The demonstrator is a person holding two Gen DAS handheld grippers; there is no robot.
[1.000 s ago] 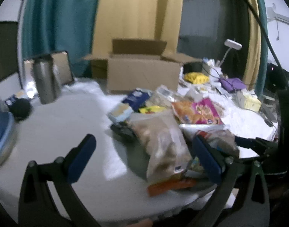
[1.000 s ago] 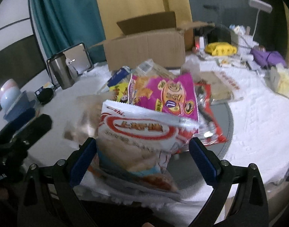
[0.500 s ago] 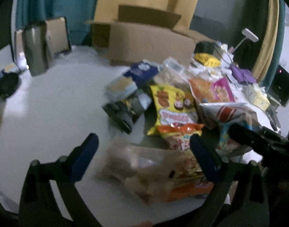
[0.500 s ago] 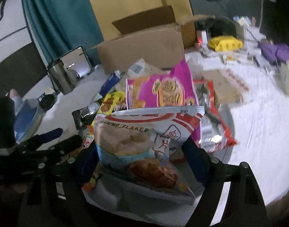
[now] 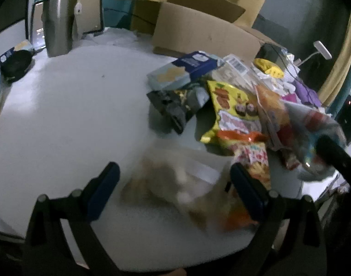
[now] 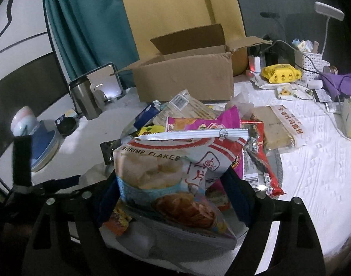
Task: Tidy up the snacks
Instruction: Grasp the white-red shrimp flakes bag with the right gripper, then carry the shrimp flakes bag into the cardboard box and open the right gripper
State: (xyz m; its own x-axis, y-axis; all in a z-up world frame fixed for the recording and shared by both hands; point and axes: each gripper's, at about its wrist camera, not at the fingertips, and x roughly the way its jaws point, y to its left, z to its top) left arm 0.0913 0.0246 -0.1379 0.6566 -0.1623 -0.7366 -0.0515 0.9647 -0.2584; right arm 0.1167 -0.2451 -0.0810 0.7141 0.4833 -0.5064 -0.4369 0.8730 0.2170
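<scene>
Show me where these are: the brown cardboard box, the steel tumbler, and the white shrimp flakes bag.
brown cardboard box (image 6: 184, 78), right wrist view, front wall.
steel tumbler (image 5: 57, 32), left wrist view, middle of body.
white shrimp flakes bag (image 6: 157, 168), right wrist view, printed front.

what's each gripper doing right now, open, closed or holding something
left gripper: open, clear snack bag between its fingers, not gripped.
right gripper: closed on the shrimp flakes bag.

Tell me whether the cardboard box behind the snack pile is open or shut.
Open. The cardboard box has its top flaps folded up and outward, exposing the opening. What is inside cannot be seen.
</scene>
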